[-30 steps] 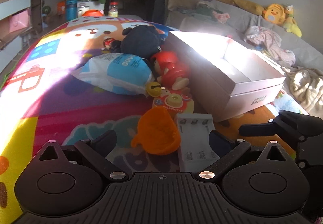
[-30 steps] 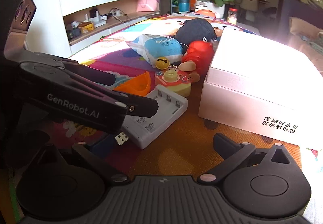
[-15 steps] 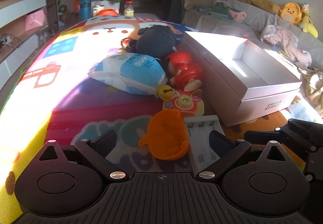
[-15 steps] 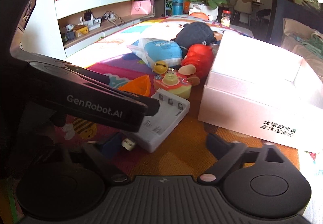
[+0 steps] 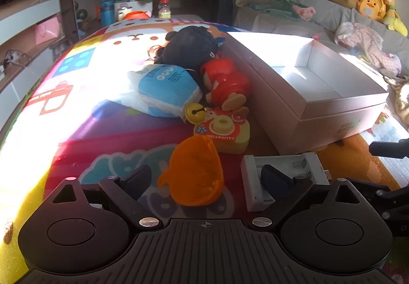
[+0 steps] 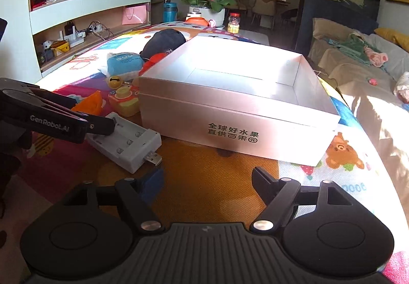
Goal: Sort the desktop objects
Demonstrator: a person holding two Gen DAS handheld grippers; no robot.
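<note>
Left gripper [image 5: 204, 179] jaws apart, hovering low over the worktop [image 5: 76, 146]. Orange bowl [image 5: 195, 171] lies between its fingers; white battery charger [image 5: 283, 174] just right, under the right finger, long axis crosswise. Right gripper [image 6: 207, 181] jaws apart, empty, facing the white box [image 6: 230, 105]. Left gripper is nearer.

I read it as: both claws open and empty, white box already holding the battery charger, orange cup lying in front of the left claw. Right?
Not quite. The white box holds nothing; the right wrist view shows its inside bare. The battery charger lies on the mat outside it, near its corner. The rest stands: the left claw and right claw are open and empty, with the orange cup in front of the left one.
</note>
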